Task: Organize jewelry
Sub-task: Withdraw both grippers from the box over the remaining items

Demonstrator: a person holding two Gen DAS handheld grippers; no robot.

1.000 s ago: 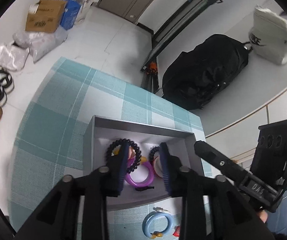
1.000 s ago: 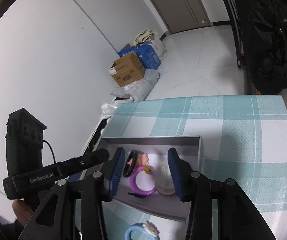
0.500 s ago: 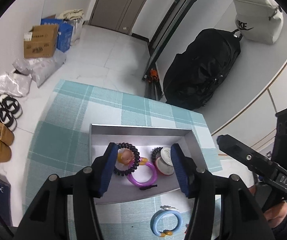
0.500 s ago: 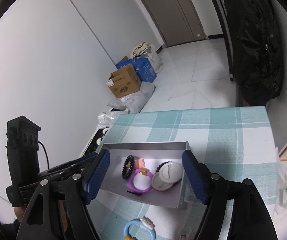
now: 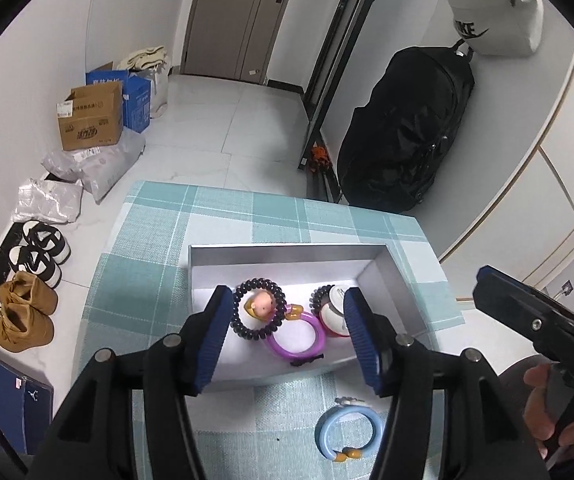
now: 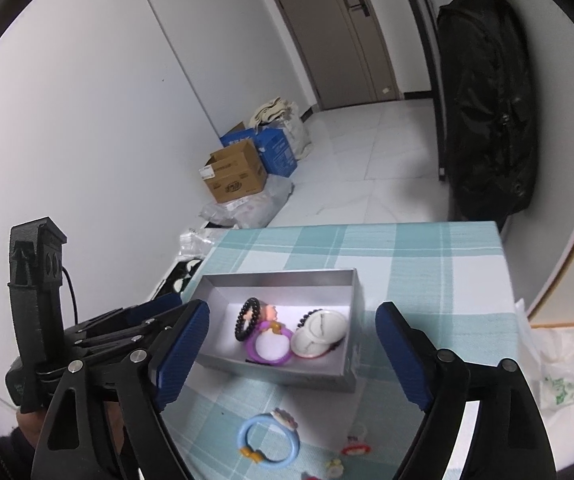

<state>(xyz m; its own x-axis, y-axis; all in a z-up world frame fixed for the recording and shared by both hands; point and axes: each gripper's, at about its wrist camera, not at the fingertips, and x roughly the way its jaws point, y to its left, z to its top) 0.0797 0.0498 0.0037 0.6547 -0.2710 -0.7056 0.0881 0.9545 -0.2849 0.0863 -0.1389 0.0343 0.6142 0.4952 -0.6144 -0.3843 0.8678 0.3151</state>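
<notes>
An open grey box (image 5: 287, 254) sits on the teal checked cloth. It holds a black bead bracelet (image 5: 259, 314) around a small doll head, a purple bangle (image 5: 297, 336) and a round white piece (image 5: 333, 316). A blue bangle (image 5: 347, 434) lies on the cloth in front of the box. My left gripper (image 5: 287, 294) hovers above the box's near side, its jaws opening and holding nothing. My right gripper (image 6: 293, 308) hangs over the same box (image 6: 279, 276), its jaws opening wide and also holding nothing. The blue bangle (image 6: 269, 438) lies below it.
Small red and white trinkets (image 6: 353, 446) lie near the cloth's front. The table ends at its far edge (image 5: 271, 196). On the floor are a black backpack (image 5: 407, 132), cardboard boxes (image 5: 91, 120) and shoes (image 5: 27, 312). A crumpled plastic bag (image 6: 559, 368) lies to the right.
Both grippers' jaws have widened, the right one most. Both have drawn back and up from the box, so its contents and the blue bangle show more fully.
</notes>
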